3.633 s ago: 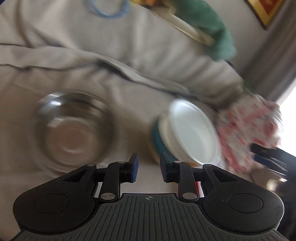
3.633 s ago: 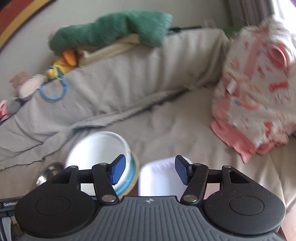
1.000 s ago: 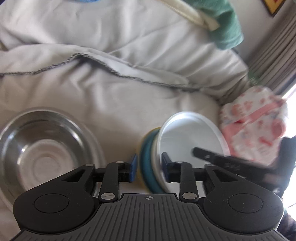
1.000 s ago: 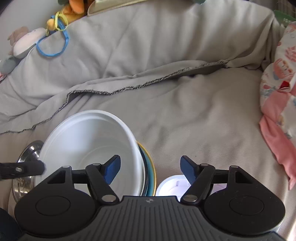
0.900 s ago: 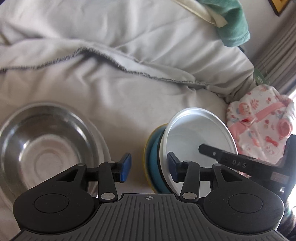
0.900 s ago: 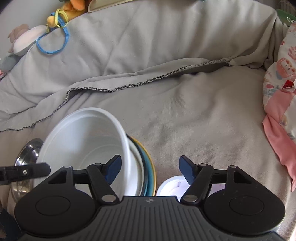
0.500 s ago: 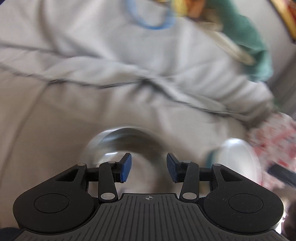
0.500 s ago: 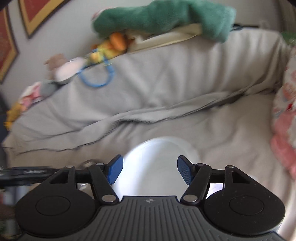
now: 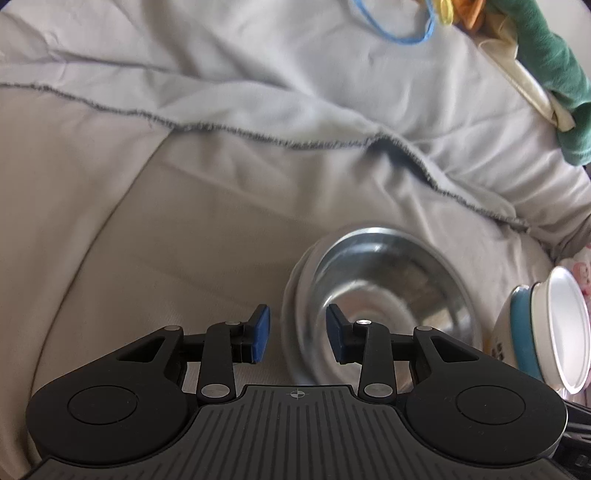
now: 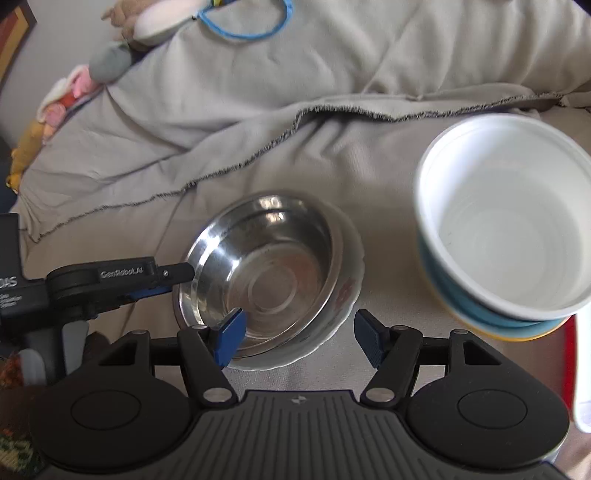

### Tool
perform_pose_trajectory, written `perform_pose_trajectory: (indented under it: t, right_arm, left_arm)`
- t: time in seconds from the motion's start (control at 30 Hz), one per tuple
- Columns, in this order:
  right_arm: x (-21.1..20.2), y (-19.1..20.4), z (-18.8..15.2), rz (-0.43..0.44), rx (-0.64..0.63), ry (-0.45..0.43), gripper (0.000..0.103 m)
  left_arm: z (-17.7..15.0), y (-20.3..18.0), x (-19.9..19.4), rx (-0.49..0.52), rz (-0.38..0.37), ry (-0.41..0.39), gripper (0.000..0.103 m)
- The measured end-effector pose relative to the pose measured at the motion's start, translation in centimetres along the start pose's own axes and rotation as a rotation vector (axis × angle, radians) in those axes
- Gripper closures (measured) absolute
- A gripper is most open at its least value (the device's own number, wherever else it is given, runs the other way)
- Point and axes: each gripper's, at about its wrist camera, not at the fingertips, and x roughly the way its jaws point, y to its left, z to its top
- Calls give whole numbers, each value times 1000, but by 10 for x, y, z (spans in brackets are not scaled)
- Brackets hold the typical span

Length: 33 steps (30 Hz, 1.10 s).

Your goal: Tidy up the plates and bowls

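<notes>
A steel bowl (image 10: 266, 262) sits inside a white floral dish (image 10: 343, 295) on the grey sofa cover. It also shows in the left wrist view (image 9: 388, 291). A white bowl (image 10: 506, 229) is stacked on a blue bowl (image 10: 476, 306) and a yellow plate (image 10: 517, 334) at the right; the stack shows in the left wrist view (image 9: 557, 325). My left gripper (image 9: 297, 338) is open, its jaws astride the steel bowl's left rim; its fingers (image 10: 162, 278) reach that rim from the left in the right wrist view. My right gripper (image 10: 297, 338) is open and empty, hovering over the dish's near edge.
A grey blanket (image 10: 258, 92) lies folded over the sofa back. Soft toys (image 10: 110, 55) and a blue ring (image 10: 243, 22) lie behind it. A green cloth (image 9: 554, 66) hangs at the far right. A white object (image 10: 581, 369) stands at the right edge.
Both grippers swung left from the white bowl stack to the steel bowl. The left gripper opened wider and now straddles the steel bowl's rim.
</notes>
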Motion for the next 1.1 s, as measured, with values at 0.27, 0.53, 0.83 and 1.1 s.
perform_pose_trajectory:
  t: [0.27, 0.53, 0.83, 1.1]
  right_arm:
    - [38, -9, -7, 8, 62, 93, 31]
    - [48, -8, 3, 56, 46, 83, 38]
    - [20, -8, 0, 74, -63, 59, 38]
    - [-94, -34, 21, 109, -175, -211, 38]
  left_arm:
    - [-7, 5, 24, -28, -74, 96, 62]
    - [-4, -11, 35, 1, -78, 105, 54]
    - [-7, -25, -1, 48, 18, -7, 56]
    - [6, -102, -61, 136, -312, -71, 56]
